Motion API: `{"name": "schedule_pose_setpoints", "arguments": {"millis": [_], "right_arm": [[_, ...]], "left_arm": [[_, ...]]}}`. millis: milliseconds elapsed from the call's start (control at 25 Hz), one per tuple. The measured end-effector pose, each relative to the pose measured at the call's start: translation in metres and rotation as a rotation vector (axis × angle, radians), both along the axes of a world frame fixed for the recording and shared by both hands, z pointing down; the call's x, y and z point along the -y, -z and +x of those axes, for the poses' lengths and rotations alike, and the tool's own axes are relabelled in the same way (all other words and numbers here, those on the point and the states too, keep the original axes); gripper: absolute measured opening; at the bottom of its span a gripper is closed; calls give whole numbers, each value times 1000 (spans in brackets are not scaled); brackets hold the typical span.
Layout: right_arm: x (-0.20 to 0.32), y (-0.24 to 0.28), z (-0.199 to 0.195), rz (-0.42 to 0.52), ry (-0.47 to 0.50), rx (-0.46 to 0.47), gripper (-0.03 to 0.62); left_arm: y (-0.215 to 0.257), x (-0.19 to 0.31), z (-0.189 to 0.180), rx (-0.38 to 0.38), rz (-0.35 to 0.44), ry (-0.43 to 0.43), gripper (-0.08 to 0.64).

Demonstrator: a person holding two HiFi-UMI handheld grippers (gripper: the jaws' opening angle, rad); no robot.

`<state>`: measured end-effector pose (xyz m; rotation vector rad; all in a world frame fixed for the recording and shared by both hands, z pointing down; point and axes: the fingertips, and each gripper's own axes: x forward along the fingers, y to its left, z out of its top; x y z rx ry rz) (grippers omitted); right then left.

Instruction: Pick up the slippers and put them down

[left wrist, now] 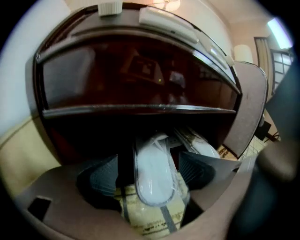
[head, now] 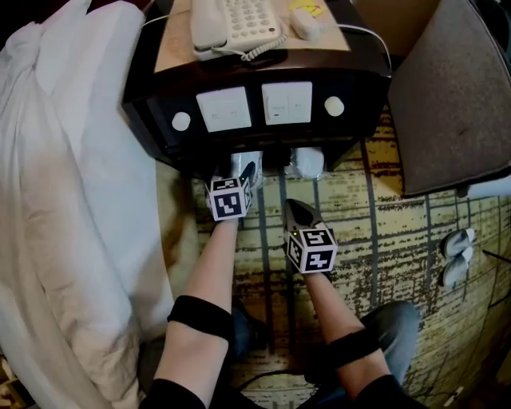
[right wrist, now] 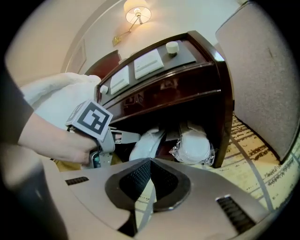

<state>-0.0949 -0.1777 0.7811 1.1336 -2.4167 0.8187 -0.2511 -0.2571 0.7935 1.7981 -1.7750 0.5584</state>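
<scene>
The left claw (left wrist: 151, 172) was open, with its 2 jaws wide apart. A soft white slipper in a clear plastic bag (left wrist: 157, 164) lay between the jaws, but they did not squeeze it. That slipper rested on the yellow carpet with grey stripes (head: 383, 232). Its far end was tucked under the dark brown wooden night table (head: 363, 104).

A second white slipper in a plastic bag (head: 306, 162) lay just beside the first one, on its right. It was also partly under the night table.

The right claw (right wrist: 151, 165) was closed tight. Its 2 jaws were pressed together and held nothing. It hung over the carpet near the night table, a bit further back than the left claw.

A white phone with a curly cord (head: 235, 24) sat on top of the night table. 2 white square switch plates (head: 223, 109) were on its front. A big white bed cover (head: 56, 200) was on the left, and a grey-brown padded chair seat (head: 455, 96) was on the right. A small lit wall lamp (right wrist: 137, 13) glowed on the wall above.
</scene>
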Motion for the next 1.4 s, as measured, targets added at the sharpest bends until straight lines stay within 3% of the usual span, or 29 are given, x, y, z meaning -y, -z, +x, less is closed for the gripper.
{"name": "schedule_pose_setpoints", "arguments": {"millis": [200,320,720,1040,1200,1400], "right_arm": [[-15,85,5,-27,2,-9,2],[-25,153,9,-34,9,-8,3],[-62,407,62,-24,51,25,3],[-108,604,141,50,114,14,3],[-122,665,179,103,128,9,3],[-143,697,215,128,131,-10,2]], "left_arm": [[69,-55,9,88,-47,-32,127],[136,-82,14,100,-54,-25,5],[397,-172,52,70,-35,2,5],[610,-257,106,111,18,-32,5],[669,-293,123,143,52,-30,5],[709,-326,134,133,68,-25,5]]}}
